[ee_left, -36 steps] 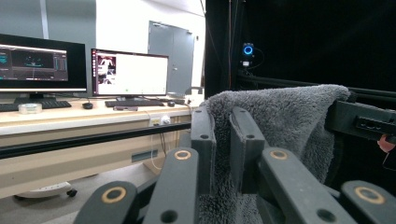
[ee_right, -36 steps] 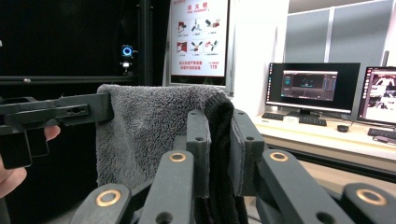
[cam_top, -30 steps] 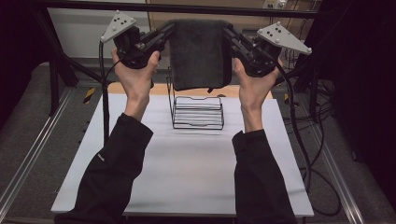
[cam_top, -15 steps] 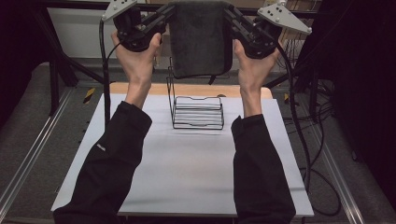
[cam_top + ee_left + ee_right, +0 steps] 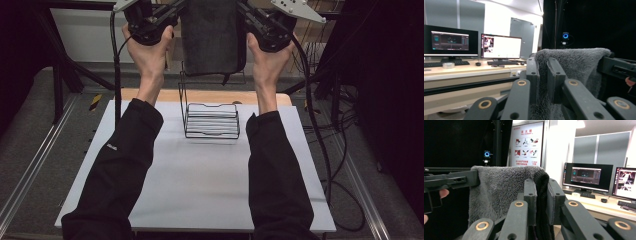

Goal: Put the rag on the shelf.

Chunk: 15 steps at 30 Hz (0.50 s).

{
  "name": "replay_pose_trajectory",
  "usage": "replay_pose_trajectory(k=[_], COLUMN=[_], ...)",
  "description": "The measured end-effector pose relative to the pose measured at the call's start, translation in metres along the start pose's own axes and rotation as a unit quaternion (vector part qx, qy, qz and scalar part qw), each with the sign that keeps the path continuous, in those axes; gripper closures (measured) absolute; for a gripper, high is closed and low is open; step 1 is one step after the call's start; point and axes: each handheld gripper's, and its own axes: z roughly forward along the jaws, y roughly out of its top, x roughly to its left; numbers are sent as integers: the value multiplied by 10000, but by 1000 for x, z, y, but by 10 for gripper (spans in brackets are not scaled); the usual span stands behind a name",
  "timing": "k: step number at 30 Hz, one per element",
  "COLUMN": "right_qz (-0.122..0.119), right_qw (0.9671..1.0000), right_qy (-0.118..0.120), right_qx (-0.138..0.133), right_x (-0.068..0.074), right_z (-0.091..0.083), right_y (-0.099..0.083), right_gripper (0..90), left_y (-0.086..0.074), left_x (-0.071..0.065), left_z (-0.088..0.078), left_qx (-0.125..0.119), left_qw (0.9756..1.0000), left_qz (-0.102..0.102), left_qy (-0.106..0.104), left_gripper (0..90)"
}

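Note:
A dark grey fluffy towel [image 5: 212, 37] hangs folded between my two grippers, high above the table at the top of the high view. My left gripper [image 5: 175, 12] is shut on its left top corner, and the left gripper view has the towel [image 5: 571, 65] pinched between its jaws [image 5: 543, 80]. My right gripper [image 5: 247, 12] is shut on the right top corner; in the right gripper view the towel [image 5: 499, 192] is clamped in the jaws [image 5: 541, 200]. Below the towel a black wire rack [image 5: 210, 117] stands on the white mat [image 5: 200, 185].
A wooden board [image 5: 165, 95] lies behind the mat. Black cables [image 5: 320, 130] trail down the table's right side. Metal rails [image 5: 30, 170] run along both sides. Desks with monitors [image 5: 500, 47] stand beyond the table.
Both hands have lifted the towel higher and farther from me; its lower edge has risen above the rack's back. The grips have not changed.

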Motion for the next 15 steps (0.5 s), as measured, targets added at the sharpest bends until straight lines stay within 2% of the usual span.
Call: replay_pose_trajectory(k=[2, 7, 13, 15], right_qz=[-8, -61, -58, -86], right_qw=[10000, 9999, 9995, 9992], right_qy=[-15, -30, -28, -34], right_qx=[29, 97, 321, 394], right_x=[-1, -1, -1, 0], right_z=[2, 5, 7, 7], right_y=[0, -5, -21, -28], right_gripper=[806, 806, 806, 806], left_y=[-1, -9, -26, -32], left_x=[2, 7, 15, 16], left_z=[1, 2, 3, 2], left_qx=[-6, 79, 292, 288], left_qw=[10000, 10000, 9996, 9996], left_qz=[-54, -16, -51, -62], left_qy=[-36, -36, -25, -55], left_gripper=[809, 809, 809, 809])
